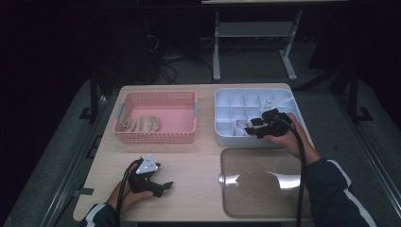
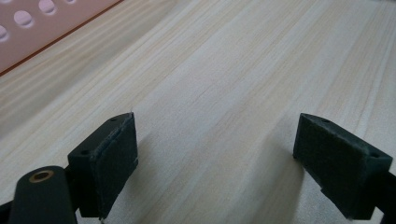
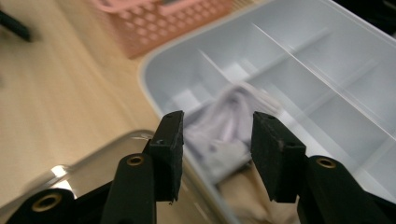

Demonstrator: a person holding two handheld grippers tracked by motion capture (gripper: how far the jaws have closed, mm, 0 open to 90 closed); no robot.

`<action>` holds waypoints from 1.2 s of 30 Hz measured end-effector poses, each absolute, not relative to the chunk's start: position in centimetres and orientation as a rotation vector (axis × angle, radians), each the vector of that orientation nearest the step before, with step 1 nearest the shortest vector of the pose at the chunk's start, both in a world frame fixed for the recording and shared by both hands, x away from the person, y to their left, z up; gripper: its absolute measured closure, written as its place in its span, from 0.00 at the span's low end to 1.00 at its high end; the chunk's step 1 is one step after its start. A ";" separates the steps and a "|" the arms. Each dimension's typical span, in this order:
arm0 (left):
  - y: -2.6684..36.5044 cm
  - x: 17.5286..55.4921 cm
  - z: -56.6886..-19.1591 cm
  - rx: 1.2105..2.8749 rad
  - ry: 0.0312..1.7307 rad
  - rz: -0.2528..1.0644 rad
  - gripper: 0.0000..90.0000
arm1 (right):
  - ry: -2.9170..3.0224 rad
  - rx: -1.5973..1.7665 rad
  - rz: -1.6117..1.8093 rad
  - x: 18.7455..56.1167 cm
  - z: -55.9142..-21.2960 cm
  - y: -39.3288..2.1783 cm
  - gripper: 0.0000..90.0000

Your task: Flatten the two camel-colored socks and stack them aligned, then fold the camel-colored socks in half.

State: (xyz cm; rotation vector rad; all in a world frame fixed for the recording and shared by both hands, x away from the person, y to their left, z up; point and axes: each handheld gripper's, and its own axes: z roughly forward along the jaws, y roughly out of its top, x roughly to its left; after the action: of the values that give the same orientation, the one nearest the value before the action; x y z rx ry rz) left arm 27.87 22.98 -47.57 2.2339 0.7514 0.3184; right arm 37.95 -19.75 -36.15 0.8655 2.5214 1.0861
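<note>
Directly under and ahead of the right tool (image 1: 257,127), a white divided box (image 1: 222,101), lidless, split by thin walls into many small compartments. Most compartments bare in the high view. In one cell of the box's near row, on the side towards the left tool, a pale bundle of cloth (image 1: 239,126), crumpled and loosely folded. Seen along the right tool (image 3: 217,135), jaws parted about halfway, pads bare and gripping nothing. Just beyond the pads, the same bundle (image 3: 229,116), lying inside the box (image 3: 154,70) and not between the pads. Below the bundle, a beige patch too blurred to name.

Just behind that tool, on the person's side, a clear lid (image 1: 260,182) lying flat on the table (image 1: 189,161), beside the box's near wall; its rounded corner visible under the jaws (image 3: 93,158).

Farther off, level with the box on the table's other half, a pink basket (image 1: 156,137) with perforated walls. Inside, towards one end, a short row of beige folded pieces (image 1: 142,124), leaning on one another; the remaining floor of the basket bare.

Nearer the person, in front of the basket, the left tool (image 1: 163,187), resting low over the table. Jaws spread wide (image 2: 215,154), nothing but bare wood (image 2: 210,70) between the pads. A corner of the basket (image 2: 28,28) beyond and to one side.
</note>
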 end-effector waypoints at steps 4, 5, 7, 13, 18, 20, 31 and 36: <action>23.0 27.9 -47.6 2.239 0.746 0.324 0.14 | 2.548 0.773 1.103 36.4 -36.1 -18.0 0.56; 23.0 27.9 -47.6 2.238 0.744 0.324 0.14 | 2.547 0.754 1.111 36.1 -36.1 -17.6 0.55; 23.0 27.9 -47.6 2.238 0.745 0.323 0.14 | 2.552 0.734 1.116 35.8 -36.1 -17.3 0.55; 23.0 27.9 -47.5 2.239 0.746 0.323 0.14 | 2.591 0.644 1.129 34.2 -37.1 -15.5 0.51; 23.0 27.9 -47.6 2.233 0.750 0.322 0.14 | 2.603 0.598 1.160 33.2 -37.7 -14.4 0.49; 23.0 27.9 -47.6 2.233 0.749 0.323 0.14 | 2.611 0.566 1.173 32.7 -38.1 -13.7 0.48; 23.4 28.0 -47.4 2.240 0.798 0.327 0.14 | 2.711 0.448 1.167 30.0 -42.1 -8.3 0.44; 23.8 28.3 -46.9 2.252 0.837 0.333 0.16 | 2.746 0.411 1.145 29.2 -43.1 -6.8 0.43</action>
State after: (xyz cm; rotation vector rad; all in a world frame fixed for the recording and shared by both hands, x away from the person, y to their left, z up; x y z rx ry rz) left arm 28.28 23.82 -46.89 2.2517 0.8369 0.3334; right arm 29.22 -6.77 -43.12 0.4114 2.7462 1.1453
